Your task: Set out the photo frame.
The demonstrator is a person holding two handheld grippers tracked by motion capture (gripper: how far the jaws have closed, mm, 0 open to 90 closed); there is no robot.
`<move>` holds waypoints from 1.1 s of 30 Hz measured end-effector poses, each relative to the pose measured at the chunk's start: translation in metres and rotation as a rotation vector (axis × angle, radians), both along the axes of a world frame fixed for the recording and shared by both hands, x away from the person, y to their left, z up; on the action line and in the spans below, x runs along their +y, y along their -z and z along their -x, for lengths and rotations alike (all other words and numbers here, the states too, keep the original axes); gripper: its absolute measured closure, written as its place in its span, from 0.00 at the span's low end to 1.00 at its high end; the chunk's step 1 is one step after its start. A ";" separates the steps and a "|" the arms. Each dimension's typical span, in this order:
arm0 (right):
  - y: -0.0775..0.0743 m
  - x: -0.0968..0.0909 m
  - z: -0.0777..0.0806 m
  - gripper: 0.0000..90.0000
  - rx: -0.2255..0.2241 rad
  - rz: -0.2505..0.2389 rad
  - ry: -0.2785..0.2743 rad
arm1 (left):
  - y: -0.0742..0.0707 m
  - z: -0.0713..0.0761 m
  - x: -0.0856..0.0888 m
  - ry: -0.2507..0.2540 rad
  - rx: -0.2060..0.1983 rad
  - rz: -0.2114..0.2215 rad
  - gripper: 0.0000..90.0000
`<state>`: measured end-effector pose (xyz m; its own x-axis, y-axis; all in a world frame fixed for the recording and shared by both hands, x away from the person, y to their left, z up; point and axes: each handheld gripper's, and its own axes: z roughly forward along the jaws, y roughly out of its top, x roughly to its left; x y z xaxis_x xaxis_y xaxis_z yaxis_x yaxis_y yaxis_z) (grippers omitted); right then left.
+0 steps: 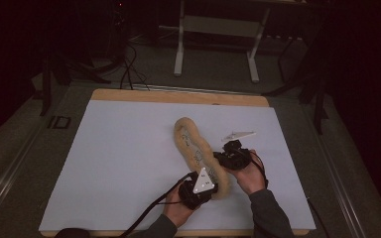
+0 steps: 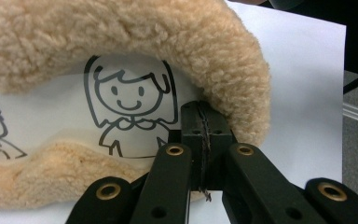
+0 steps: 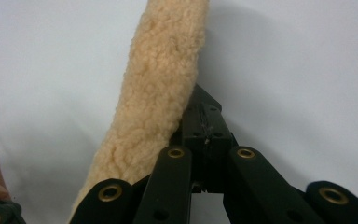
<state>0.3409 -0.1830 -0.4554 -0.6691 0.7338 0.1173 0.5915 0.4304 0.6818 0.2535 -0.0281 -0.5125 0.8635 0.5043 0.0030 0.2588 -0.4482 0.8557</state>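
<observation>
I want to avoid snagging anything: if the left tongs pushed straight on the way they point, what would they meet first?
Probably the fleece rim of the fleecy insole: the shut left tongs sit right against it, though whether they already touch is unclear.

Looks like a lab/test room: dark curtains, floor cables [image 1: 129, 69], white bench frame [image 1: 218, 34] behind table [image 1: 129, 148]

White sheet [image 1: 129, 163] is laid over wooden tabletop [image 1: 178, 96]. White-legged frame [image 1: 218, 44] and black cables [image 1: 129, 69] are seen on grey floor [image 1: 10, 144] behind.
</observation>
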 end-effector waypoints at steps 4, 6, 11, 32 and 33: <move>0.000 -0.001 -0.001 1.00 0.002 -0.002 -0.004 | 0.000 -0.002 -0.002 0.004 -0.001 0.000 1.00; -0.001 -0.002 0.000 1.00 -0.007 -0.005 -0.004 | 0.000 -0.002 -0.001 0.010 -0.008 -0.005 1.00; -0.001 -0.005 0.002 0.94 -0.022 -0.020 0.019 | -0.003 -0.002 0.006 0.015 -0.029 -0.028 1.00; -0.008 -0.032 0.021 0.71 -0.037 -0.104 0.090 | -0.014 -0.034 0.069 -0.168 -0.047 -0.047 0.81; -0.010 -0.035 0.024 0.71 -0.034 -0.115 0.097 | -0.014 -0.036 0.072 -0.179 -0.043 -0.046 0.81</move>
<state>0.3172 -0.2181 -0.4451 -0.6008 0.7783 0.1825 0.6023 0.2906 0.7435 0.2894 0.0434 -0.4987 0.7585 0.6484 0.0650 0.3014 -0.4374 0.8472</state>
